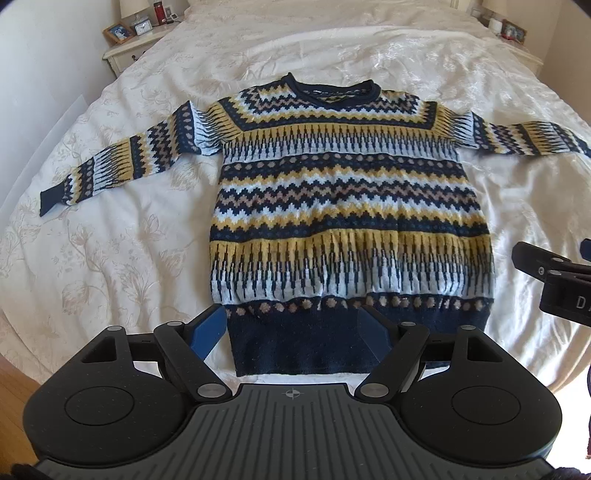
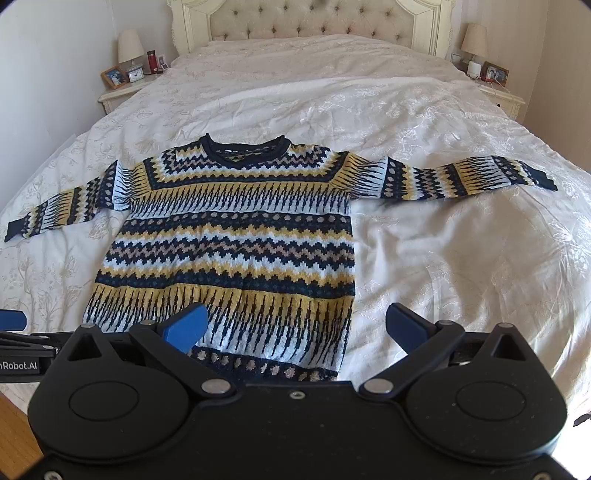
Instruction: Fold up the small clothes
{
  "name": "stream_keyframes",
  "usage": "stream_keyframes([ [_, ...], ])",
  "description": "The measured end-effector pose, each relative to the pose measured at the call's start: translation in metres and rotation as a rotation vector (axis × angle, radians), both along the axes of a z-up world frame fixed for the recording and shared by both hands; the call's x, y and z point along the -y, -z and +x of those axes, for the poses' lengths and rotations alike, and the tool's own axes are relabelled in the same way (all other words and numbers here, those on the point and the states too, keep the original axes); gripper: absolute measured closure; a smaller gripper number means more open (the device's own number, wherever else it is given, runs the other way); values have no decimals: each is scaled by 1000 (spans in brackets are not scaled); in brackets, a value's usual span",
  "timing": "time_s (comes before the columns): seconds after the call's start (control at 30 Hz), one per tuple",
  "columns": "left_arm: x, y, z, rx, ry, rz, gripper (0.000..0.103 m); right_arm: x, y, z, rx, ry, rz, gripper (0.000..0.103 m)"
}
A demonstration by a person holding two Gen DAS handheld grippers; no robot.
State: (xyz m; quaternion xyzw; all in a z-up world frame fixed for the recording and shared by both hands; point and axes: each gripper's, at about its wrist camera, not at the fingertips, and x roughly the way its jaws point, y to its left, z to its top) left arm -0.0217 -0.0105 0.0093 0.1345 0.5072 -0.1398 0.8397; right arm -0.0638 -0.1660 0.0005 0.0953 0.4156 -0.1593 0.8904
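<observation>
A patterned knit sweater (image 1: 351, 206) lies flat and face up on the white bedspread (image 1: 122, 236), roughly centred across the bed, its navy hem (image 1: 332, 347) toward the foot edge, its collar (image 1: 330, 86) toward the headboard (image 2: 314, 18), and both sleeves spread out toward the side edges. The left gripper (image 1: 291, 332) hovers over the hem with its blue fingers (image 1: 208, 330) wide apart and nothing between them; the right gripper (image 2: 295, 325) hangs over the hem's right corner, likewise spread wide and empty. No fold looks begun, so the step in hand is probably the first grasp. To do it well, each gripper should pinch through both knit layers at a matching spot, such as a cuff and shoulder or the two hem corners, then lift only enough to carry the fabric over without dragging the body askew on the soft, wrinkled cover. Bringing the left sleeve (image 1: 110, 162) and right sleeve (image 2: 461, 177) across the chest first would keep the final stack narrow. Thick knit resists a crisp crease, so pressing flat after each fold should help. As for writing, the left tool seen from the right wrist view reads "nRobot.AI" (image 2: 18, 365), its start cut off, and letters beginning "DA" (image 1: 581, 302) show on the right tool; the collar tag is too small to read.
</observation>
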Motion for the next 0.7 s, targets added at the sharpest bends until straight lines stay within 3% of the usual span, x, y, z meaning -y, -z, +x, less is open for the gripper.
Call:
stream_keyframes([
  [0.7,1,-3,-11,13,0,-37,26,-5,-6,-6,1,2,-10,1],
])
